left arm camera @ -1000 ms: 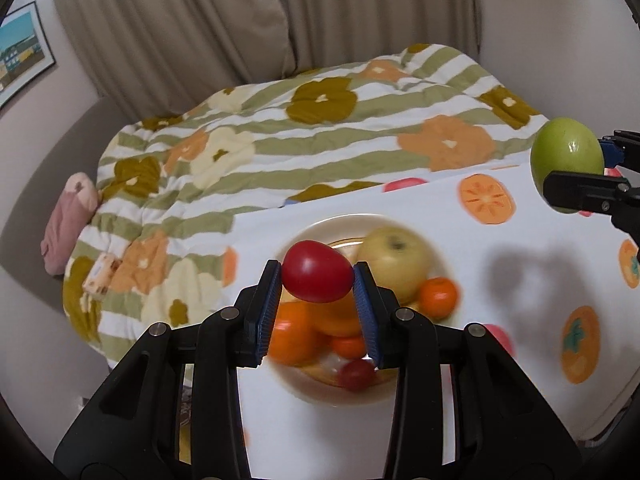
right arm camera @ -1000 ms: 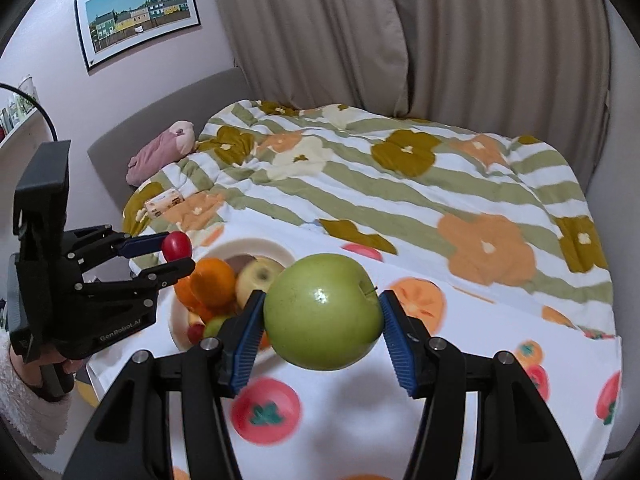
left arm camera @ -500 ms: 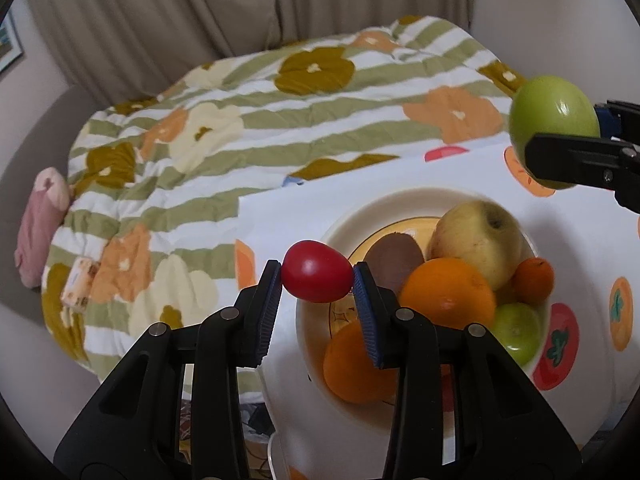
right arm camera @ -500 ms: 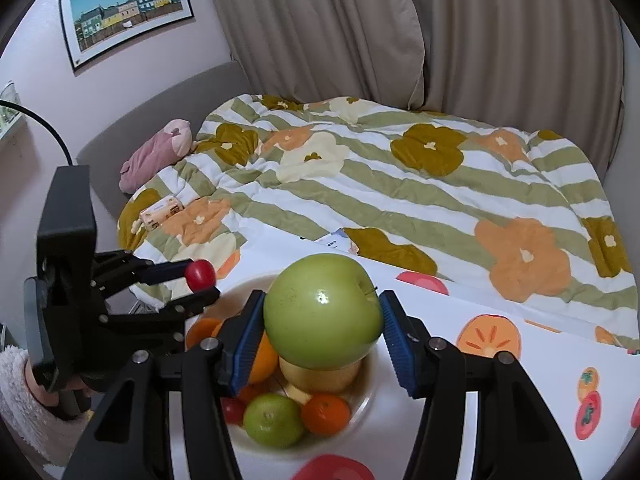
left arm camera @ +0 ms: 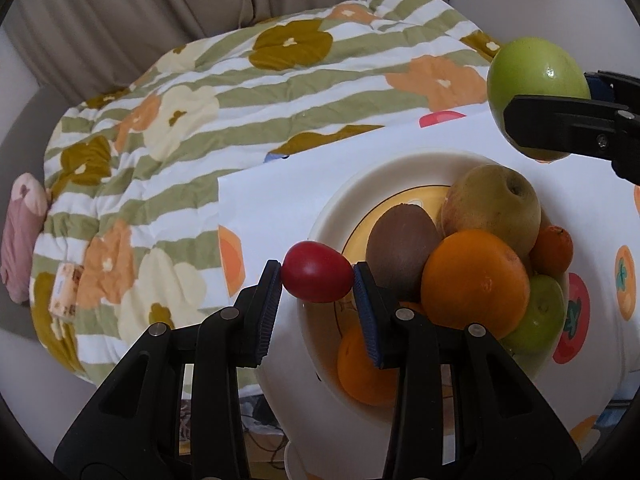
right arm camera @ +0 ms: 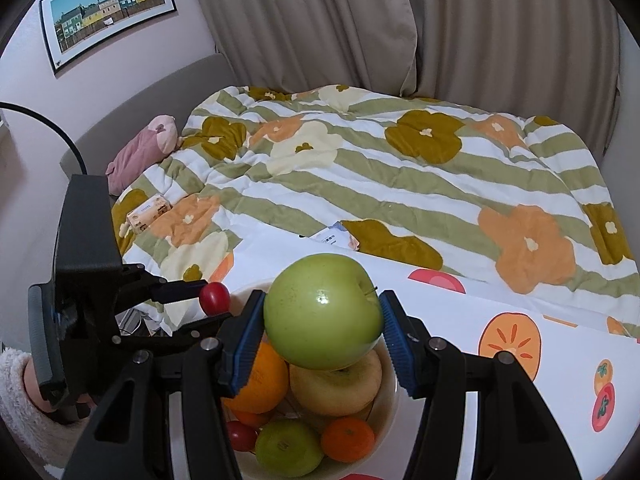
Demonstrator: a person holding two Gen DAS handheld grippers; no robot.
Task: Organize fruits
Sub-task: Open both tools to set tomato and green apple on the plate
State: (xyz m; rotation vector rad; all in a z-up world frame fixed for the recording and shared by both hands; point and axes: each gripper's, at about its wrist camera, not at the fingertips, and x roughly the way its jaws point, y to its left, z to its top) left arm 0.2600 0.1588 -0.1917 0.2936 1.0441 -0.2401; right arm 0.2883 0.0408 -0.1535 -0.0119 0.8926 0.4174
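Note:
My left gripper (left arm camera: 317, 280) is shut on a small red tomato (left arm camera: 317, 277) and holds it above the left rim of the cream fruit bowl (left arm camera: 360, 188). My right gripper (right arm camera: 322, 334) is shut on a large green apple (right arm camera: 322, 316), held above the bowl's far side; the apple also shows in the left wrist view (left arm camera: 536, 76). The bowl holds a yellow apple (left arm camera: 492, 204), a brown kiwi (left arm camera: 402, 248), oranges (left arm camera: 476, 282), a small green fruit (left arm camera: 540, 314) and a small mandarin (left arm camera: 554, 246). The left gripper and tomato show in the right wrist view (right arm camera: 214, 298).
The bowl stands on a white tablecloth (left arm camera: 272, 200) printed with fruit, near the table's left edge. Behind it lies a bed with a striped flower quilt (right arm camera: 400, 168), a pink soft toy (right arm camera: 140, 152), a tissue pack (right arm camera: 150, 212), curtains and a framed picture (right arm camera: 108, 8).
Both grippers have moved closer over the bowl, still holding their fruit. The left gripper has shifted from the bowl's middle to its left rim; the bowl looms larger in both views.

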